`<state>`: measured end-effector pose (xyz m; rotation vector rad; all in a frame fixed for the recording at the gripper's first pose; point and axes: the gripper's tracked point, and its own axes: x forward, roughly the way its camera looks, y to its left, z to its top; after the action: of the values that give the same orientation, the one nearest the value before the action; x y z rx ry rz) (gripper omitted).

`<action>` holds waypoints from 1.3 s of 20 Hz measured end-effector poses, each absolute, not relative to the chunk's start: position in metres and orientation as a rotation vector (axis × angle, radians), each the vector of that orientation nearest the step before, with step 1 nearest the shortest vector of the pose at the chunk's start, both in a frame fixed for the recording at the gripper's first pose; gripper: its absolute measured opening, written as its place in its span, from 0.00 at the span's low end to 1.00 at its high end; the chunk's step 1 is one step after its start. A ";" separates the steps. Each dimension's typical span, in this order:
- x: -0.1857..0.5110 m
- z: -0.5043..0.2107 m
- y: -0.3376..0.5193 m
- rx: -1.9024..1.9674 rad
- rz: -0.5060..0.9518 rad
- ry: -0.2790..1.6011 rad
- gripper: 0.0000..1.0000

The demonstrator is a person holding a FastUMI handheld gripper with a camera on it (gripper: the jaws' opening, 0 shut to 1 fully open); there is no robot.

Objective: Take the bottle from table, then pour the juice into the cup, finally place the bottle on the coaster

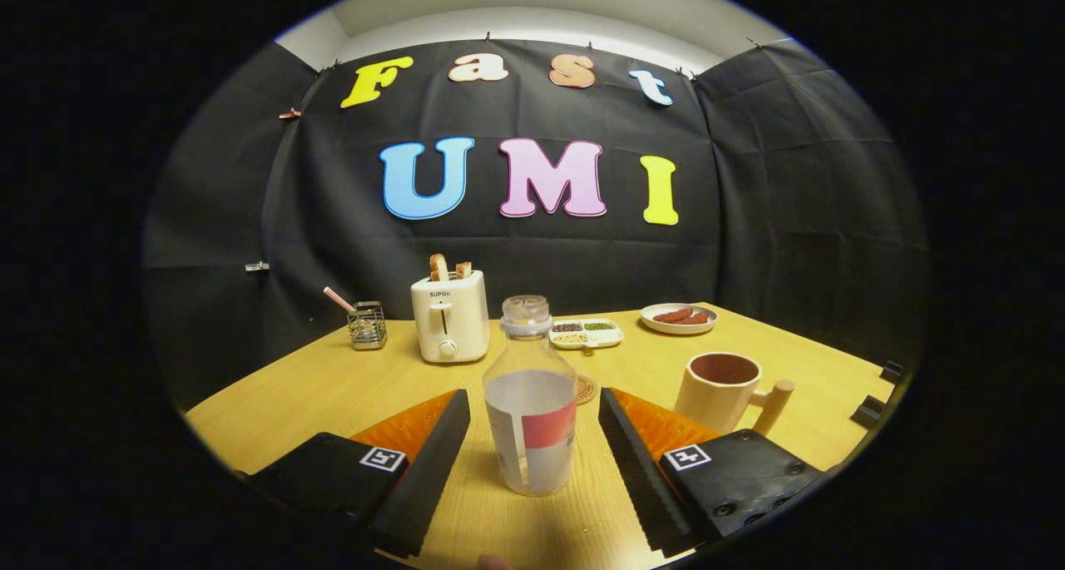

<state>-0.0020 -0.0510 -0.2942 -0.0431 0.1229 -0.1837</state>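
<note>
I had the gripper (532, 403) wide open, fingers flanking the upright bottle (530, 403) without touching it, coaster (586, 389) just behind the bottle, cup (722, 390) right of it on the desk (349, 387).

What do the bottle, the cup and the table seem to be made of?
Bottle, standing between the open gripper fingers: clear plastic, probably; see-through wall, paper-like label. Cup: looks like matte glazed ceramic, cream outside, brownish inside, with a pale wood-like handle. Table: light wood or laminate, faint grain, smooth.
</note>
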 end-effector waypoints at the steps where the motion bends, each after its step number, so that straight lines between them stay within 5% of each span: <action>1: 0.003 -0.300 -0.049 -0.039 -0.176 0.122 0.96; 11: 0.028 -0.318 -0.059 -0.069 -0.200 0.132 0.96; 14: 0.033 -0.318 -0.060 -0.067 -0.209 0.148 0.77; 16: 0.032 -0.319 -0.054 -0.068 -0.193 0.186 0.76; 26: 0.027 -0.207 -0.054 -0.007 -0.158 0.102 0.76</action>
<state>0.0268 -0.0538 -0.2066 -0.0074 0.1015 -0.1577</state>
